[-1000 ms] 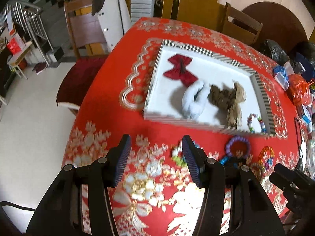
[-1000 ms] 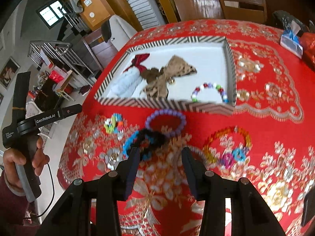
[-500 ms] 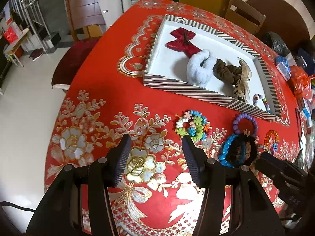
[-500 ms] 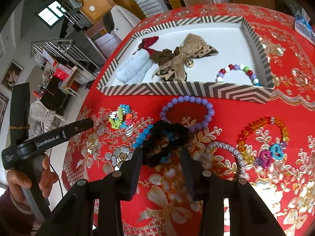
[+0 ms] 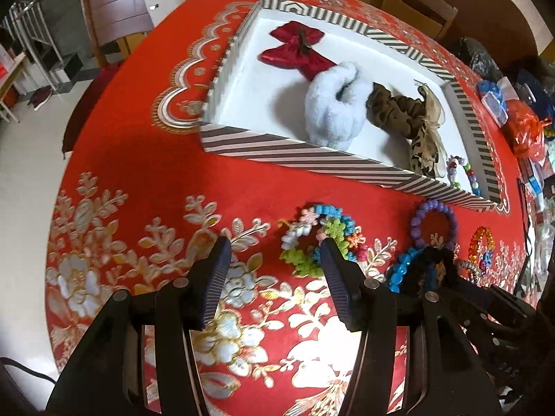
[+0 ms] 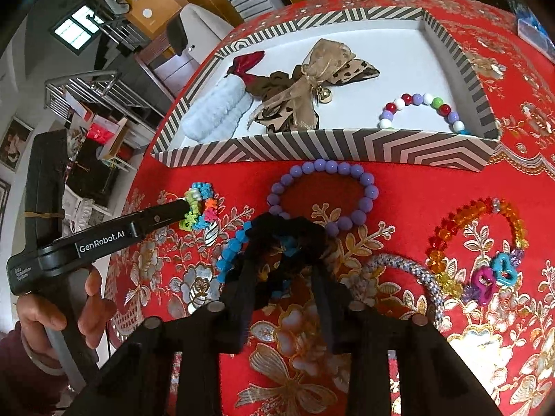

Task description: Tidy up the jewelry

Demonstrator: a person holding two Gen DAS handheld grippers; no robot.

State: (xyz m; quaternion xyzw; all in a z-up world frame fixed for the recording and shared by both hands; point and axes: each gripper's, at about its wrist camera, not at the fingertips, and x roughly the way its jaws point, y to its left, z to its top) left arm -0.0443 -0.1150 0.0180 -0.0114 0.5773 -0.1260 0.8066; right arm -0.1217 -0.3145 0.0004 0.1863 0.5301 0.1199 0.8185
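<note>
A striped tray holds a red bow, a white fluffy scrunchie, a brown leopard bow and a multicolour bead bracelet. On the red cloth lie a flower-bead bracelet, a purple bead bracelet, a black scrunchie over a blue bead bracelet, a silver rope bracelet and a rainbow charm bracelet. My left gripper is open, its right finger at the flower-bead bracelet. My right gripper is open, its fingers straddling the black scrunchie.
Wooden chairs stand beyond the round table's far edge. Bags and clutter sit at the table's far right. The table edge drops to the floor on the left.
Both grippers have moved forward and down toward the cloth. The left one has reached the flower-bead bracelet; the right one's fingers have come around the black scrunchie.
</note>
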